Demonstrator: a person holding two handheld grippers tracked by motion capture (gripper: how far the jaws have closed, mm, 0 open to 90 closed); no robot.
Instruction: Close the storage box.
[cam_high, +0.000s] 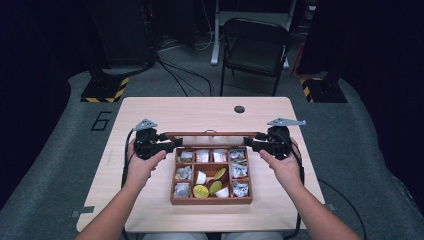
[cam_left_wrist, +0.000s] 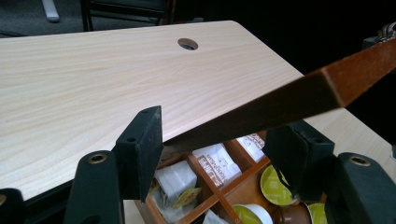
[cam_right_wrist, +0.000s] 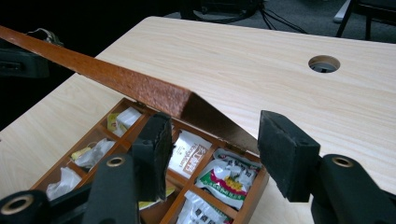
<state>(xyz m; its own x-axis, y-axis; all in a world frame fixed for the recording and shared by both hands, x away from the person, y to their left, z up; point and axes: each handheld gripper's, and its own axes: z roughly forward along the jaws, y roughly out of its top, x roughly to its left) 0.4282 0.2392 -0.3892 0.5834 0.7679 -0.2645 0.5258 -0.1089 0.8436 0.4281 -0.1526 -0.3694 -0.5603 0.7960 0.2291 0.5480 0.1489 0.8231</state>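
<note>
A brown wooden box (cam_high: 211, 200) with several compartments of sachets and yellow-lidded capsules stands on the table. Its hinged lid (cam_high: 210, 134) is raised off the box and tilts up toward the back. My left gripper (cam_high: 176, 144) is at the lid's left end and my right gripper (cam_high: 248, 144) at its right end. In the left gripper view the lid's end edge (cam_left_wrist: 261, 107) runs across just above the gap between my jaws (cam_left_wrist: 215, 140). In the right gripper view the lid (cam_right_wrist: 116, 77) crosses over the jaws (cam_right_wrist: 212, 140) the same way. Both pairs of pads stand apart, and I see neither pair pressing on the wood.
The pale wooden table (cam_high: 150, 112) has a round cable hole (cam_high: 239, 109) near its far edge. Beyond the table a black folding chair (cam_high: 255, 47) stands on the grey floor. The person's forearms come in from the bottom edge.
</note>
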